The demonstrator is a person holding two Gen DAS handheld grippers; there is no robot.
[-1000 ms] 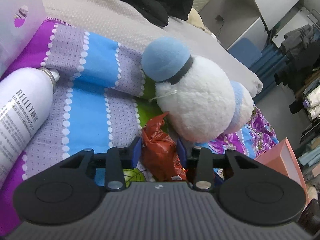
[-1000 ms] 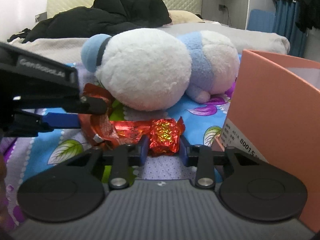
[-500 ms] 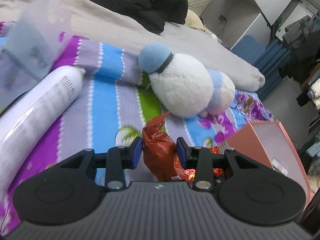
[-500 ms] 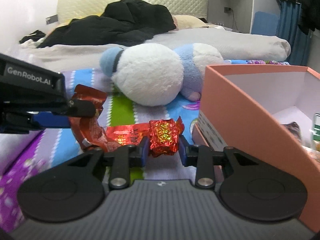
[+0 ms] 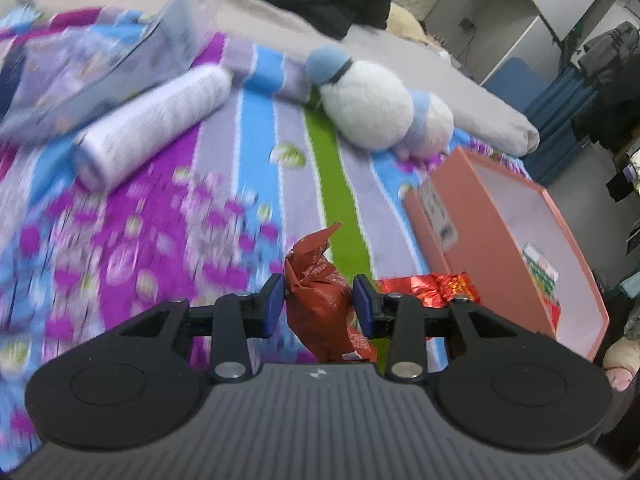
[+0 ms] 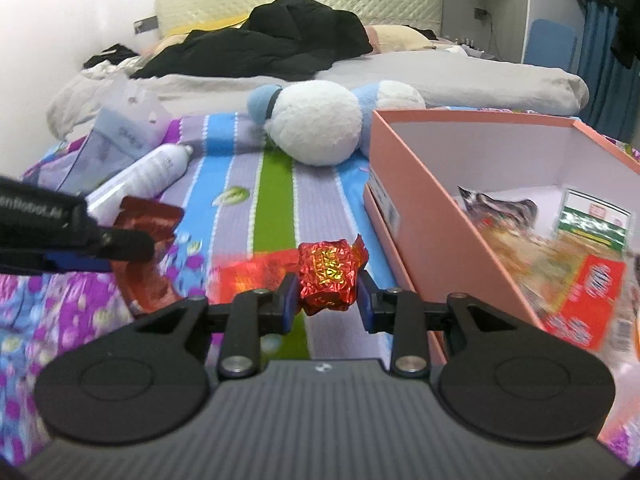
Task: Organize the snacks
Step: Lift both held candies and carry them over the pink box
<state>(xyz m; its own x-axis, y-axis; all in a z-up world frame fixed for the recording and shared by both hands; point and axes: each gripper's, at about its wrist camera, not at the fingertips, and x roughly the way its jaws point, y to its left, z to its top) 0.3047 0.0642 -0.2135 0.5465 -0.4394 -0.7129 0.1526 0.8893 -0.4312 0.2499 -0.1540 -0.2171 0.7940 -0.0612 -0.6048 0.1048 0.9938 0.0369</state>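
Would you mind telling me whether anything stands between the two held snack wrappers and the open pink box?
Nothing visible does. The right claw holds the red foil wrapper just left of the pink box, with only its near wall to clear. The left claw holds the brown-red wrapper farther left; the right claw lies between it and the box.

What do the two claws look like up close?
Both look the same. The left claw and right claw each have black arms, blue pads on the fingers, silver screws and a ribbed grey body with two round black discs. White lettering runs along the left one's side.
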